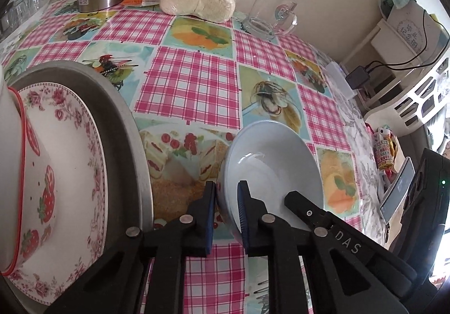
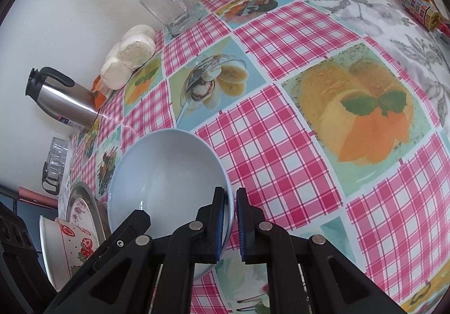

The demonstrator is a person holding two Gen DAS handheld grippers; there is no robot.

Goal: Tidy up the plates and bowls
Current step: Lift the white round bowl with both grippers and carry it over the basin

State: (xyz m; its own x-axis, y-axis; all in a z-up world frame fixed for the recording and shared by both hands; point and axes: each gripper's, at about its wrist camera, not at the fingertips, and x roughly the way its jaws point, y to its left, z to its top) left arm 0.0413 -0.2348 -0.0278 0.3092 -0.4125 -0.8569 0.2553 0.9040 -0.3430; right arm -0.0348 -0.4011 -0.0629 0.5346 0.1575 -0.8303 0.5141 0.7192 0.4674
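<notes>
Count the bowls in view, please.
2. A pale blue ceramic bowl on the checked tablecloth, gripped by both grippers; a white strawberry-print bowl on the floral plate at left. Others may be hidden.

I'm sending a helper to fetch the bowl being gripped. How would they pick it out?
On the pink checked tablecloth, look right of the round metal tray holding a flowered plate. The bowl there is plain pale blue, unlike the strawberry-print bowl.

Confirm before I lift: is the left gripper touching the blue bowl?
Touching. The left wrist view shows the left gripper straddling the blue bowl rim, both pads pressed against its wall.
</notes>
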